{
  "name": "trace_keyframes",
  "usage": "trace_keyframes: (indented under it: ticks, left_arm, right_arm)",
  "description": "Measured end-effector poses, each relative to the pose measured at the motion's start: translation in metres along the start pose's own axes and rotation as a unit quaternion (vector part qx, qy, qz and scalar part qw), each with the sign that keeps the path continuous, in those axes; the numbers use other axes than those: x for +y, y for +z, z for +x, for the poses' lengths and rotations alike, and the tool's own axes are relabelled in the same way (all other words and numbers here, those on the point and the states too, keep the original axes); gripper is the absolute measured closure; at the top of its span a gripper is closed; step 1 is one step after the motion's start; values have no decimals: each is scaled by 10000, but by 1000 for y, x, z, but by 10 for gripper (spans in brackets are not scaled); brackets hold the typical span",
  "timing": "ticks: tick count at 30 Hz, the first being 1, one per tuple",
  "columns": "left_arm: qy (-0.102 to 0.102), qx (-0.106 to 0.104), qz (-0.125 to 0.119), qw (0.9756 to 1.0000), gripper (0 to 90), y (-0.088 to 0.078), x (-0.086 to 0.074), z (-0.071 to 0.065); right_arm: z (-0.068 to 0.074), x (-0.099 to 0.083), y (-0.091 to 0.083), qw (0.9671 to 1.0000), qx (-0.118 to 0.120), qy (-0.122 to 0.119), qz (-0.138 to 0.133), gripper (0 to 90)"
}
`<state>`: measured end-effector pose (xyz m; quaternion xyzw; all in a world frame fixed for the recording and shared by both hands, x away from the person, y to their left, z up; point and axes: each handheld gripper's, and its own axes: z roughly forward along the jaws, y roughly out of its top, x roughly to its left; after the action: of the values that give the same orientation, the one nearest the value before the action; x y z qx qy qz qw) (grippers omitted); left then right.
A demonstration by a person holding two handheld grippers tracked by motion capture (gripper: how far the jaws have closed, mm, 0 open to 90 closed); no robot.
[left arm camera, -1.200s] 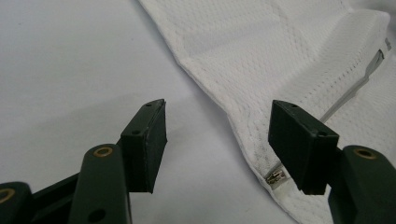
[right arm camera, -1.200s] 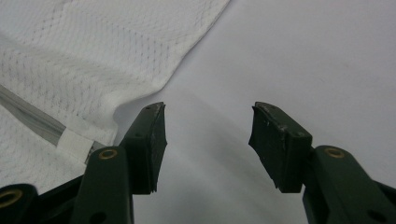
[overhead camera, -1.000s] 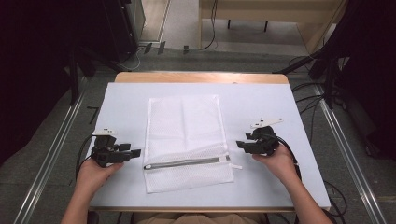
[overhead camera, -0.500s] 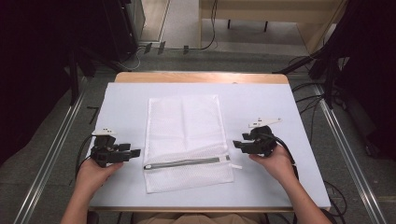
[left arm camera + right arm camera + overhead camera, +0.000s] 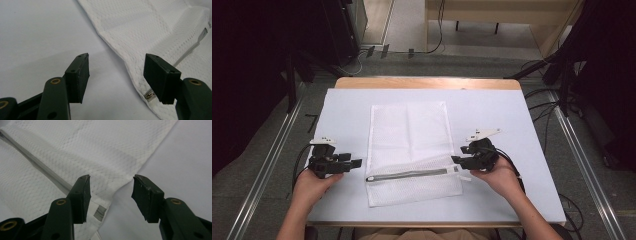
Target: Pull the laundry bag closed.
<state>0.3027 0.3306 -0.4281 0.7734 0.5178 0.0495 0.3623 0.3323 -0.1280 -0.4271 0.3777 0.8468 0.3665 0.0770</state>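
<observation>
Mesh bag (image 5: 409, 150) flat, zipper (image 5: 409, 174) nearest; left gripper (image 5: 116, 75) and right gripper (image 5: 110, 195), jaws apart, flank its 2 ends, probably to pin it.

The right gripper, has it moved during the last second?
Yes. In the high view the right gripper has moved left and nearer the person, up to the mesh bag's right edge by the zipper's end.

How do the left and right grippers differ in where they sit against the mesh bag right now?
The left gripper sits just off the mesh bag, over bare table by the zipper's left end; the right gripper reaches its right end. The left gripper's jaws straddle the bag's edge near the metal slider; the right gripper's straddle the right edge. Both are open, holding nothing.
</observation>
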Motion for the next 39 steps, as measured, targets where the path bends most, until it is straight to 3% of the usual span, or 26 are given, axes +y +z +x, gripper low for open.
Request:
trace_keyframes:
  ticks: [12,22,27,39]
  left_arm:
    - [5,12,5,10000,383,0,2,0]
    - [-8,0,-8,10000,382,0,1,0]
    - [34,9,-5,10000,383,0,1,0]
    - [39,-22,22,10000,384,0,0,0]
  right_arm:
    - [20,10,7,9996,271,-99,32,496]
    - [38,23,18,9985,417,-324,111,501]
    - [49,28,23,9967,516,-620,117,516]
    - [70,44,33,9947,755,-679,182,522]
